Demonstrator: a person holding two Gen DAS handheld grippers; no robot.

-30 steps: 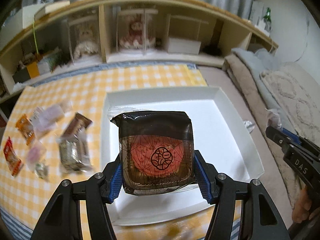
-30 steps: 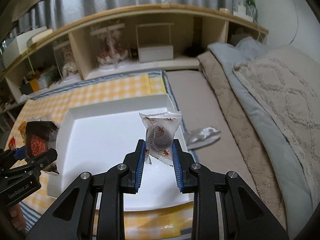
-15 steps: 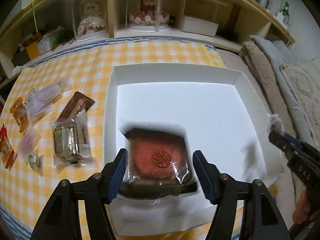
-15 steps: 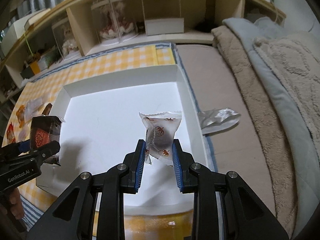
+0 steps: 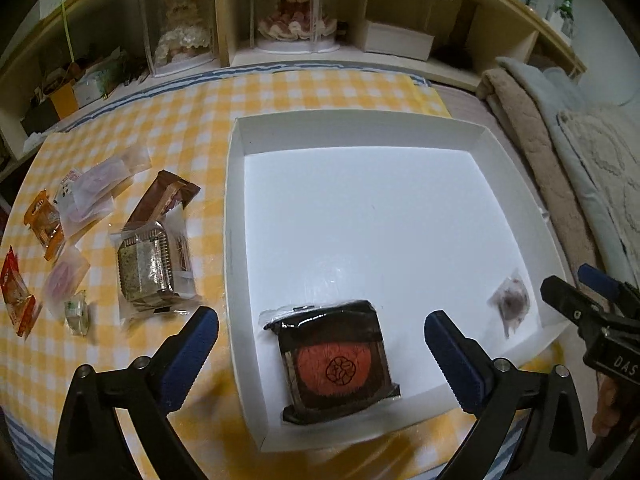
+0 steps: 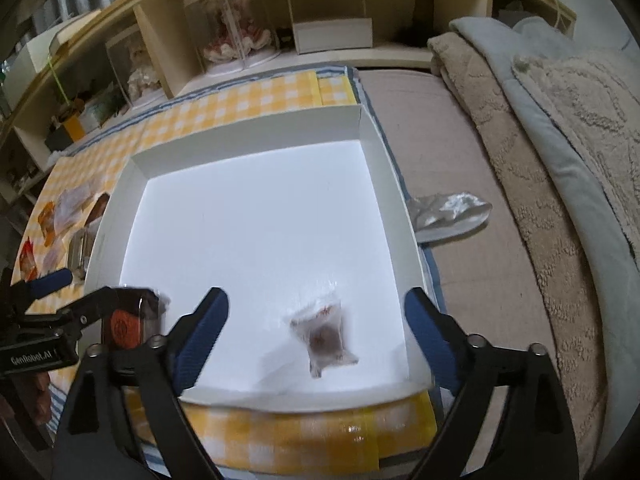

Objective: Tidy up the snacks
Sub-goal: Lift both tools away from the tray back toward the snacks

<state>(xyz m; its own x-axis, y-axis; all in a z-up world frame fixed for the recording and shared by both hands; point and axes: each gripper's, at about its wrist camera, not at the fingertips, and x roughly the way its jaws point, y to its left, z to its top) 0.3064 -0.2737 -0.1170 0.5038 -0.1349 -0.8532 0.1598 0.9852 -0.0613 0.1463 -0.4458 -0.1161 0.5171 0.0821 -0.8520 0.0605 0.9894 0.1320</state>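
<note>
A wide white box (image 5: 236, 208) (image 6: 244, 152) lies on the yellow checked cloth. In its near part lies a dark wrapped cake with a red disc (image 5: 334, 364) (image 6: 128, 322). My left gripper (image 5: 320, 332) hangs just above it, jaws opening wide, pads clear of the wrapper. A small clear packet with a dark sweet (image 6: 324, 332) (image 5: 512, 304) lies in the box's near right corner. My right gripper (image 6: 316, 316) stands over it, jaws opening, touching nothing. Several loose snacks (image 5: 146, 264) lie on the cloth left of the box.
A crumpled silver wrapper (image 6: 448, 216) lies on the grey mat right of the box. Folded blankets (image 6: 560, 160) fill the right side. A low wooden shelf (image 5: 280, 12) with dolls in clear cases runs along the back.
Both grippers sank toward the box and let go. The cake dropped from the left jaws and the small packet from the right jaws; both now lie in the box.
</note>
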